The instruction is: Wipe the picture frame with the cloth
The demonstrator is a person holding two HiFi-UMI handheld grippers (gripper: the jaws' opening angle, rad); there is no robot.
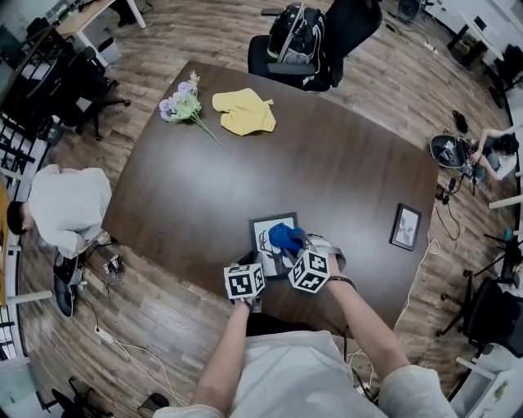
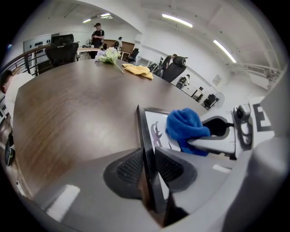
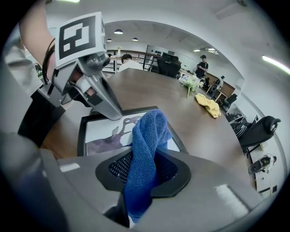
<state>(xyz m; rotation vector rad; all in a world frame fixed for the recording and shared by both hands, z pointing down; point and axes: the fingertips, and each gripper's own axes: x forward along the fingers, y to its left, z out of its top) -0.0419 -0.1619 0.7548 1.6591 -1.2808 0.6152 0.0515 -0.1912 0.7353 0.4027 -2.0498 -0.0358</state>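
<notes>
While the left gripper (image 2: 152,170) clamps the picture frame's (image 1: 263,237) near edge, the right gripper (image 3: 144,171) (pinching a blue cloth (image 3: 146,149)) rests directly on its glass.

Dark brown surface (image 1: 204,196) on wood-plank floor (image 1: 163,326). Black office chair (image 1: 351,24) w/ backpack (image 1: 296,37) at far edge, well beyond left tool (image 1: 261,260) & right tool (image 1: 288,241). Person in white (image 1: 69,208) sits off left of left tool. Another person (image 1: 494,151) far right of right tool, near cables. White walls (image 2: 181,50), ceiling strip lights (image 2: 177,20). Black railing (image 2: 18,61) past surface's far-left side.
</notes>
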